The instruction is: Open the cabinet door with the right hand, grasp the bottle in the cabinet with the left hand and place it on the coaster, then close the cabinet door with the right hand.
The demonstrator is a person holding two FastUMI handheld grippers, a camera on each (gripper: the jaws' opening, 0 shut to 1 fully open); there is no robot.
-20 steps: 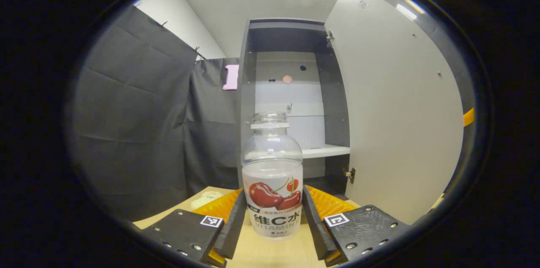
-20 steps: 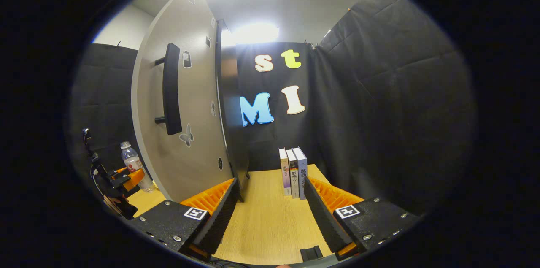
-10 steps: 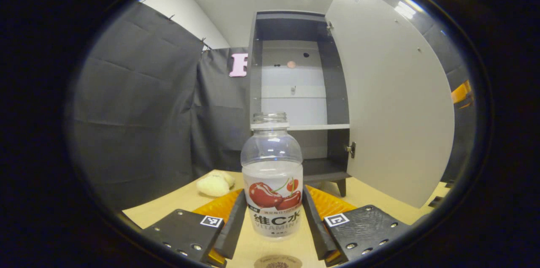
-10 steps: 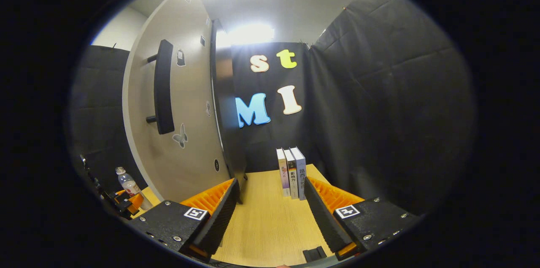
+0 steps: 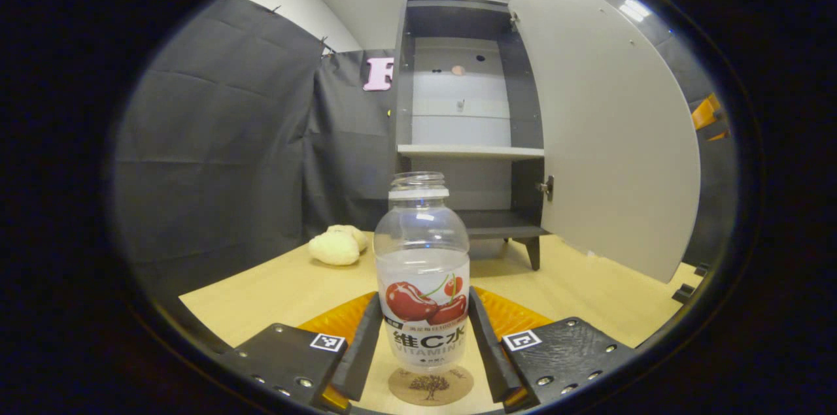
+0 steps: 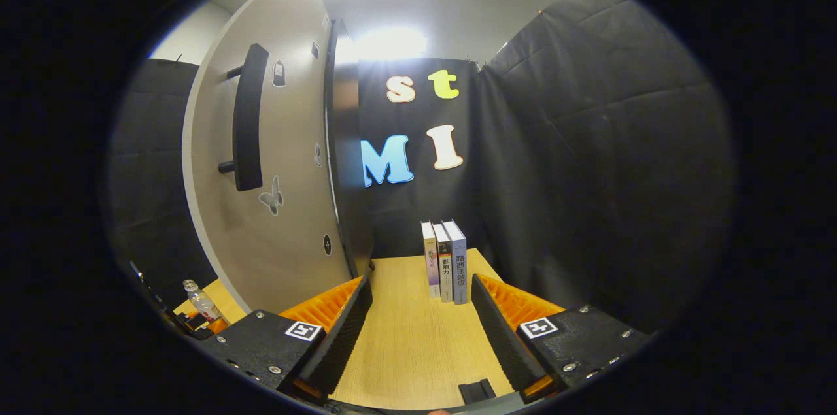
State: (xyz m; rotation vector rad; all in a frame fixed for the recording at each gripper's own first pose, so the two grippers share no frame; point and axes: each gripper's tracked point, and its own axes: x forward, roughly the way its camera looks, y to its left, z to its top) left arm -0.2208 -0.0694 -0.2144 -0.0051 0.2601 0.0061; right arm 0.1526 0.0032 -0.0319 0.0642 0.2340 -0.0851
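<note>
Placing the bottle (image 5: pixel 422 271) is the step in hand, I'd say. The left gripper (image 5: pixel 422 343) has both fingers pressed against the bottle's label, so it's clamped on it, and the bottle stands upright right between them. Directly under the bottle's base, just ahead of the fingertips, sits the round coaster (image 5: pixel 430 387), though I can't tell if the bottle is actually resting on it or hanging just above.

Ahead of that gripper the cabinet (image 5: pixel 458 121) stands with its door (image 5: pixel 614 134) swung wide to the right.

The right gripper (image 6: pixel 418 330) has its fingers spread apart with nothing between them, just bare table (image 6: pixel 418 349), and the door handle (image 6: pixel 245 117) is up and off to its left.

Next move, I reckon: settle the bottle square on the coaster and let go gently so it doesn't tip, then send the right gripper to the door.
</note>
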